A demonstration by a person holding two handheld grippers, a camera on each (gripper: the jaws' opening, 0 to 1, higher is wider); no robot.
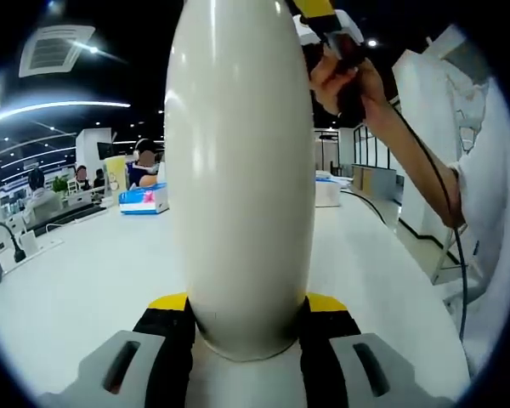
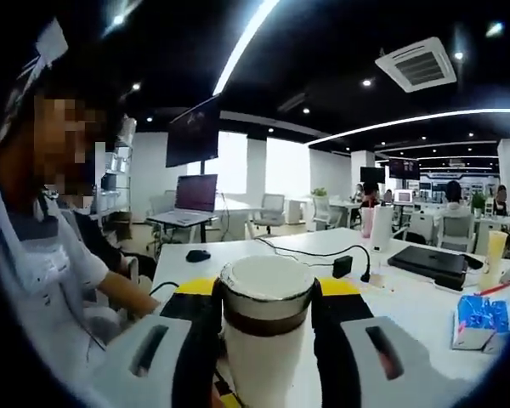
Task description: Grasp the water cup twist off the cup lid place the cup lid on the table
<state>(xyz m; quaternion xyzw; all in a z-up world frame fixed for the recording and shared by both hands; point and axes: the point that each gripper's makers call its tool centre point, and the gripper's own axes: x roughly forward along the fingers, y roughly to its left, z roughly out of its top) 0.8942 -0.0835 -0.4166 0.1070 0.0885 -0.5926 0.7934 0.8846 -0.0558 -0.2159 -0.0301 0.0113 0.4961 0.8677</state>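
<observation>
In the left gripper view the cream water cup (image 1: 242, 178) runs past the picture's top edge, hiding its upper end and the desk (image 1: 93, 272) behind it. Its base hides the inner faces of the fingers (image 1: 166, 327). The person's hand (image 1: 344, 81) covers most of the other gripper. In the right gripper view the cup lid (image 2: 266, 293) hides the cup's body below; distant desk items are too small to name.
</observation>
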